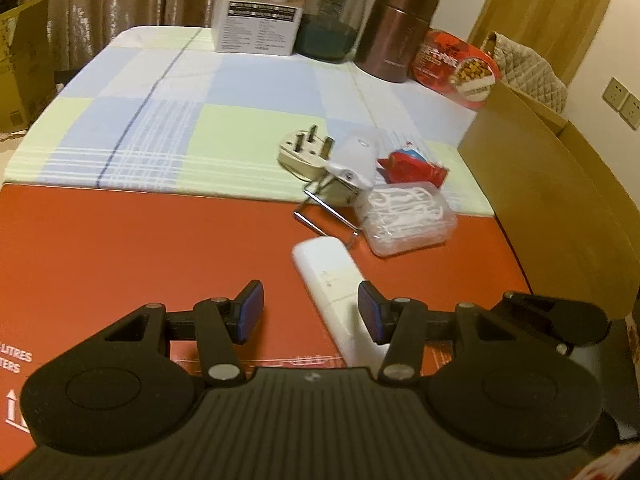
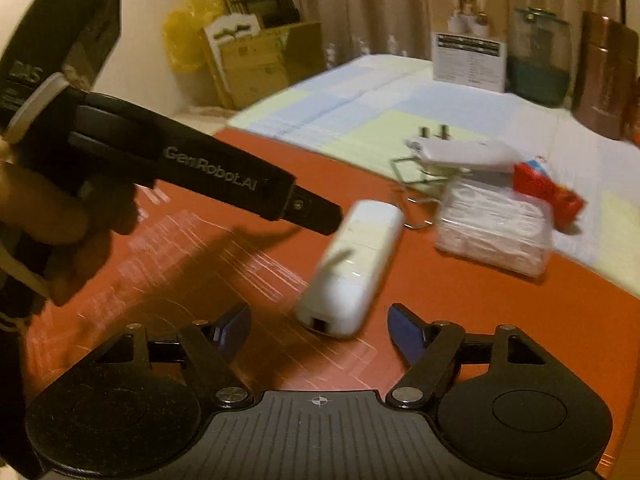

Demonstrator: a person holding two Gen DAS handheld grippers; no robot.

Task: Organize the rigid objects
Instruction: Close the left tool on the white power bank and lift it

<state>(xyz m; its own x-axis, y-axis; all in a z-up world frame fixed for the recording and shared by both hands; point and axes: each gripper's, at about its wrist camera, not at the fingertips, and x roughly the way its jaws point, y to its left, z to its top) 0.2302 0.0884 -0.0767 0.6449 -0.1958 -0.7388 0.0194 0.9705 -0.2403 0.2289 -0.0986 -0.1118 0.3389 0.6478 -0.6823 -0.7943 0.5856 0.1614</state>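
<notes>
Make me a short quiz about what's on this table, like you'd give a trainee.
1. True or false: the white remote lies on the red surface.
2. Which sits nearest the remote? A) brown canister B) floss-pick box C) white carton
3. Fill in: the right gripper is ____, with the remote's end just ahead of its fingers, untouched.

Key: 1 true; 2 B; 3 open
</notes>
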